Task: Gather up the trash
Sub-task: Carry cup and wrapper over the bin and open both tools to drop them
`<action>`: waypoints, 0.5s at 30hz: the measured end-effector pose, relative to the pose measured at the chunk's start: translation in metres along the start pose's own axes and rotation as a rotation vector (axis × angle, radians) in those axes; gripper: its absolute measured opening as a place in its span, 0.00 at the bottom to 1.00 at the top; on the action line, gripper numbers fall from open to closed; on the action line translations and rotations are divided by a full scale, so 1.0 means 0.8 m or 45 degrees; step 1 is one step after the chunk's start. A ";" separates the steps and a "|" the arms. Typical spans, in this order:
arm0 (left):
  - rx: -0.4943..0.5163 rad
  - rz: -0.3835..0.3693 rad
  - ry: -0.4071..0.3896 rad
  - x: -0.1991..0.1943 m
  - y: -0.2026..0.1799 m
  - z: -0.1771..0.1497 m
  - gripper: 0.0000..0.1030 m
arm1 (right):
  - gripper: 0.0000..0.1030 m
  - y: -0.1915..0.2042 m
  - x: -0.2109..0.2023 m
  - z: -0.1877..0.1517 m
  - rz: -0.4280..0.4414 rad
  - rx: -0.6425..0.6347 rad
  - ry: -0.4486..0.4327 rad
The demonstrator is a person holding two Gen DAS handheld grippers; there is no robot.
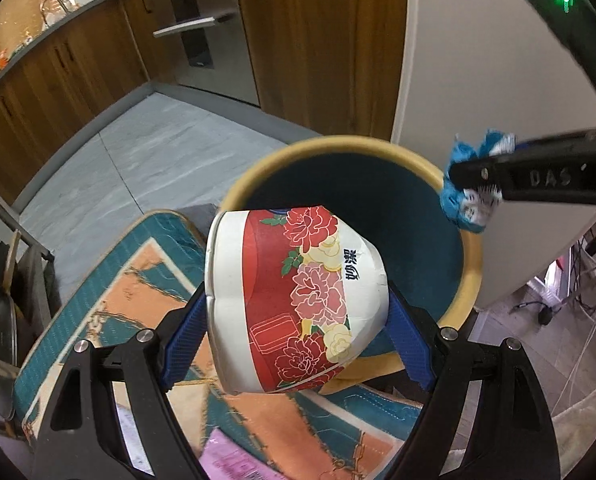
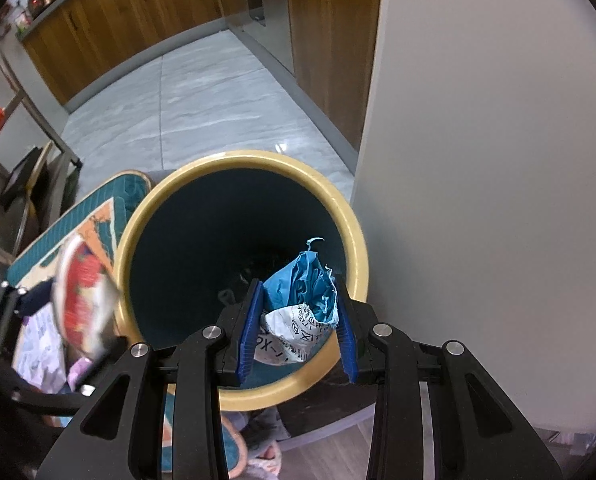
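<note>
Left gripper [image 1: 298,328]: fingers [image 1: 184,336] spread wide and clamped on the two sides of a crushed paper bowl [image 1: 294,300]; blue pads press the white rim side and the dented base side

Paper bowl: white rim, red band with pink, red and yellow flowers and black characters; held tilted on its side, above the near rim of the bin and the patterned mat; in the right wrist view it shows as a blur at the left, beside the bin

Right gripper [image 2: 298,320]: fingers [image 2: 252,328] partly closed and grasping a crumpled wrapper [image 2: 302,312]; both pads bear on it

Crumpled wrapper: blue upper part, white printed lower part; held over the bin's mouth, inside the near right part of the rim as the right wrist view gives it; in the left wrist view it hangs at the bin's right edge

Bin [image 2: 242,160]: round, cream-yellow rim, dark teal inner wall, standing upright on the floor beside a white wall panel [image 2: 478,160]

Bin contents: a few dark shapes lie at the bottom; too dim to say what they are

Patterned mat [image 1: 146,280]: teal border, orange and cream panels; lies just beside the bin, under the left gripper

Pink printed sheet [image 1: 234,460]: on the mat, near the lower edge of the left wrist view

Surroundings: grey tiled floor [image 2: 202,92], wooden cabinets [image 1: 58,80] behind
</note>
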State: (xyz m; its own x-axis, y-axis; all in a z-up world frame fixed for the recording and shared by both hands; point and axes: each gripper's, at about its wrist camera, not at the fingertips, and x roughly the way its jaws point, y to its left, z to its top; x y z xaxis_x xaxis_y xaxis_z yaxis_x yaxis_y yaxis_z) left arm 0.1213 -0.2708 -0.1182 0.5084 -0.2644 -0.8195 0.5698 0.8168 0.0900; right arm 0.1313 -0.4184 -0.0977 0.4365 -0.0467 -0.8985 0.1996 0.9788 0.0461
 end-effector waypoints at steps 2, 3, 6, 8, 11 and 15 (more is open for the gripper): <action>0.000 -0.006 0.005 0.008 -0.002 -0.001 0.79 | 0.35 0.000 0.001 0.000 -0.005 -0.003 0.002; -0.002 -0.006 0.006 0.011 -0.002 -0.001 0.79 | 0.35 -0.001 0.002 0.000 -0.008 0.000 0.004; -0.005 0.006 -0.006 0.018 -0.002 0.000 0.79 | 0.35 -0.004 0.005 0.001 -0.010 0.022 0.012; -0.015 0.005 -0.022 0.020 -0.001 0.002 0.80 | 0.35 -0.005 0.007 0.002 -0.008 0.047 0.018; -0.049 -0.025 -0.049 0.019 0.001 0.004 0.82 | 0.35 -0.007 0.006 0.005 -0.001 0.088 0.008; -0.049 -0.018 -0.082 0.017 -0.001 0.005 0.94 | 0.35 -0.008 0.003 0.007 0.011 0.132 -0.013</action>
State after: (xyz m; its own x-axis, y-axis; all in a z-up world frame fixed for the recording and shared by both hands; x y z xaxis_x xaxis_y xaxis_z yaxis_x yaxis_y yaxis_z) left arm 0.1302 -0.2774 -0.1275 0.5417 -0.3075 -0.7823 0.5526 0.8316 0.0558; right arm 0.1363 -0.4261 -0.0977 0.4476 -0.0407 -0.8933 0.2850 0.9534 0.0994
